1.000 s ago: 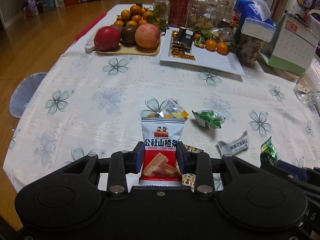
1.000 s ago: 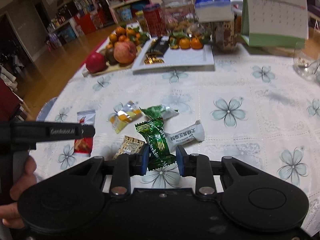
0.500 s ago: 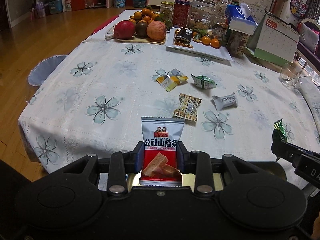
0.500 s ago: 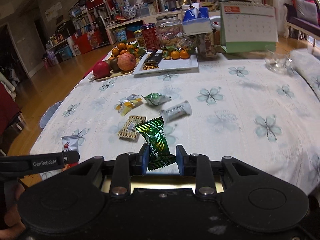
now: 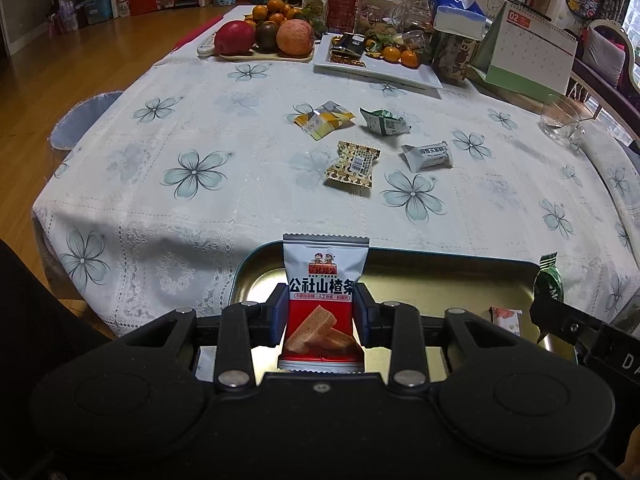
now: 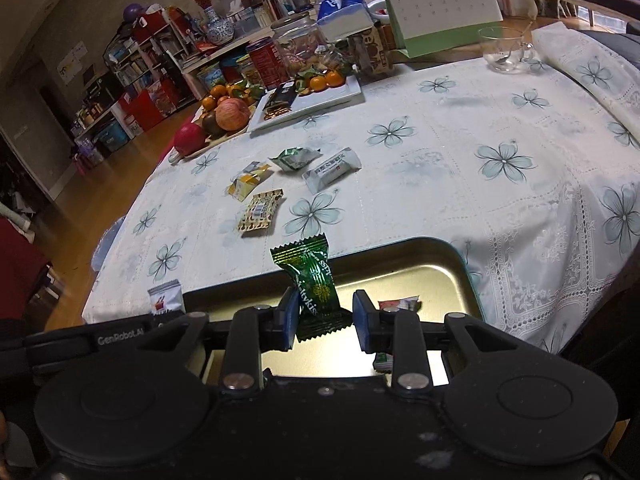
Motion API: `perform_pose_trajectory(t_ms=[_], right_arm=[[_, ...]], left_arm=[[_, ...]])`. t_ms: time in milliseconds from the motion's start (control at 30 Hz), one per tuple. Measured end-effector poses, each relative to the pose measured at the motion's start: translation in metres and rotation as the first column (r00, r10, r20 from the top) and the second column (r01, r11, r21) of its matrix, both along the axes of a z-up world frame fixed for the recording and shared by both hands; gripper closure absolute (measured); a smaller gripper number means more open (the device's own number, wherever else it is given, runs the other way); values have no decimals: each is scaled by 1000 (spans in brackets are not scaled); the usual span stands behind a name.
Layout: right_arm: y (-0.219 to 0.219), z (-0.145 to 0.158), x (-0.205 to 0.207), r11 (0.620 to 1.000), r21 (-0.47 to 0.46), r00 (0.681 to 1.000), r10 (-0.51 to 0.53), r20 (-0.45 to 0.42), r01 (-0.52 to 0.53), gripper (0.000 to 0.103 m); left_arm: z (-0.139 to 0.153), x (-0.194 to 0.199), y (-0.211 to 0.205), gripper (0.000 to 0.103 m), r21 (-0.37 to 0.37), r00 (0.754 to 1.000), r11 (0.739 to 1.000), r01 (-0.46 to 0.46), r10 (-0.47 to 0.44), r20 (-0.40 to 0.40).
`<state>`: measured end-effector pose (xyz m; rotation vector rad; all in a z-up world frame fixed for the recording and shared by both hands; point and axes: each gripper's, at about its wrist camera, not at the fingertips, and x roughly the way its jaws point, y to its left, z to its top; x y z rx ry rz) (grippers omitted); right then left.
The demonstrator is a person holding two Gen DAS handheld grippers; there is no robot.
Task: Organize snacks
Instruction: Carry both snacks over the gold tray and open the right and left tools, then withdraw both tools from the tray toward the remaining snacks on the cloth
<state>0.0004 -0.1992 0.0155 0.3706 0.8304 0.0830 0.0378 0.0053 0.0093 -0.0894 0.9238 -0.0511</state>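
My left gripper point(image 5: 320, 312) is shut on a red and white hawthorn snack packet point(image 5: 322, 300), held over a gold metal tin point(image 5: 440, 272) in front of the table edge. My right gripper point(image 6: 325, 316) has its jaws parted; a green foil candy point(image 6: 316, 292) leans on the left finger with a gap to the right one, above the same tin point(image 6: 400, 264). A small wrapped snack point(image 6: 398, 304) lies in the tin. Several wrapped snacks lie on the tablecloth: yellow point(image 5: 324, 120), green point(image 5: 384, 122), white point(image 5: 428, 156), patterned brown point(image 5: 354, 164).
At the far end of the table stand a fruit board point(image 5: 264, 36), a white plate with sweets and oranges point(image 5: 376, 60), jars, a tissue box, a desk calendar point(image 5: 524, 48) and a glass cup point(image 5: 564, 120). A chair seat point(image 5: 80, 120) sits at the left.
Both grippers have pulled back from over the table to above the gold tin at the near edge. The right gripper's jaws have parted around the green candy.
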Motion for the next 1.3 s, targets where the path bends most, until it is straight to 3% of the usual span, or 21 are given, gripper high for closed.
perform_pose_trajectory(t_ms=[167, 400, 500, 567, 633, 1300], right_arm=[[10, 1, 0, 999, -45, 999, 27, 18, -26, 72], [12, 0, 2, 999, -43, 999, 31, 9, -31, 72], [13, 0, 3, 999, -37, 999, 31, 17, -30, 69], [13, 1, 2, 999, -40, 999, 28, 27, -27, 60], [14, 1, 2, 999, -49, 999, 25, 28, -24, 60], [11, -13, 10, 999, -52, 997, 0, -78, -4, 59]], left_arm=[[0, 1, 0, 58, 13, 1000, 1000, -14, 14, 17], [-6, 6, 4, 58, 0, 999, 999, -37, 37, -22], [-8, 8, 5, 58, -8, 998, 999, -41, 41, -41], [-9, 8, 5, 58, -8, 998, 999, -43, 43, -46], [-10, 8, 5, 58, -4, 998, 999, -44, 44, -49], [-15, 11, 4, 58, 21, 995, 999, -39, 41, -86]])
